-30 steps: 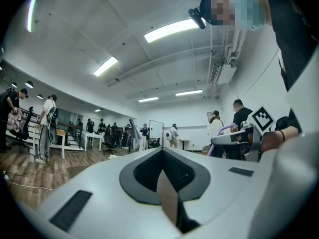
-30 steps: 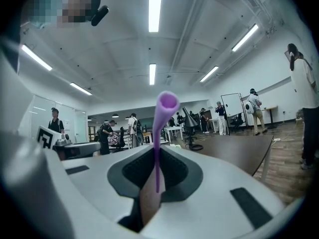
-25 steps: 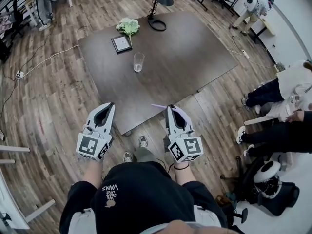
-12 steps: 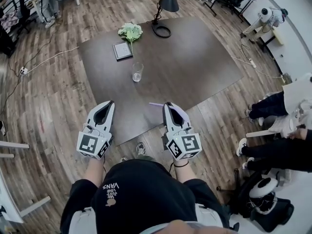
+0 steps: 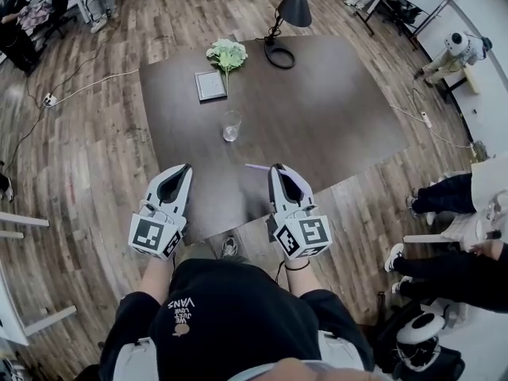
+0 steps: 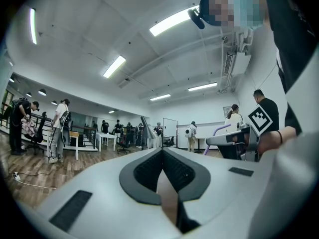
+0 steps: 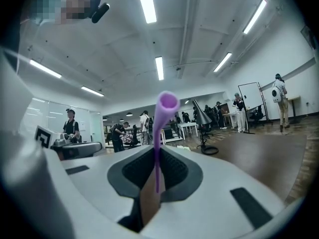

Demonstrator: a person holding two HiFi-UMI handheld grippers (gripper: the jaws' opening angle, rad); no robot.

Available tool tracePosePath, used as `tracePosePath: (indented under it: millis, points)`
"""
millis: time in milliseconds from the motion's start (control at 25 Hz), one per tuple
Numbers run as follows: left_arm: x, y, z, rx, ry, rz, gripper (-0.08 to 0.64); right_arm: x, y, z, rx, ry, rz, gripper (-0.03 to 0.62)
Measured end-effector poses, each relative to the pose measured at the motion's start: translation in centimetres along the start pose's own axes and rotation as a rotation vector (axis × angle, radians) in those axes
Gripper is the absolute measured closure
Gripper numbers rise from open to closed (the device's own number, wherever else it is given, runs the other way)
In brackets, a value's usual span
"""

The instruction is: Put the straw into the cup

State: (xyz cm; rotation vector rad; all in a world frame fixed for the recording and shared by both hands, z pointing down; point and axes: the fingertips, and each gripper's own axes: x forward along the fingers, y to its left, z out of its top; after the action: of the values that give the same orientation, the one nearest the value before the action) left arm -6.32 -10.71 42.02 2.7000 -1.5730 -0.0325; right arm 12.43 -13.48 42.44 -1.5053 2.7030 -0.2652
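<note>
Against the picture from a second ago: nearer to the dark table (image 5: 333,109). Front of the right gripper (image 5: 277,167) now well over the table's near part. Tip of the left gripper (image 5: 183,168) just past the side edge. Both only level with the edge back then. Lower in the head view as well, and so closer to both tools: the clear cup (image 5: 231,125). Upright on the tabletop, ahead of the gap between the two grippers, touching neither. Same spots at the table's far side for the picture frame (image 5: 211,86), the white flowers (image 5: 227,54) and the black lamp (image 5: 294,10). Same grip on both sides.

Pinched between the right gripper's closed jaws near their tips: the purple straw (image 7: 157,151), well short of the cup. In the right gripper view, long axis running up out of the jaws, lower end down in the dark notch, open round mouth on top and leaning slightly to the right. In the head view, a thin purple line sticking out sideways from the jaw tips towards the left gripper's side, crosswise to the gripper's own length, over the tabletop. True lean between those two readings not clear.

Left gripper's jaws together at the tips, with nothing held between the pads.
</note>
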Motion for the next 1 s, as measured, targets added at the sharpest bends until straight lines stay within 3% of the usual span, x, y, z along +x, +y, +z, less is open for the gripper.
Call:
tracePosePath:
  millis: [720, 1000]
  points:
    - [2.7, 5.9, 0.3, -0.007, -0.013, -0.184, 0.551, 4.4, 2.5, 0.3, -0.002, -0.030, -0.161, 0.552]
    - [3.5, 7.0, 0.1, -0.019, -0.006, -0.207, 0.551, 4.9, 2.5, 0.4, -0.006, -0.036, -0.196, 0.551]
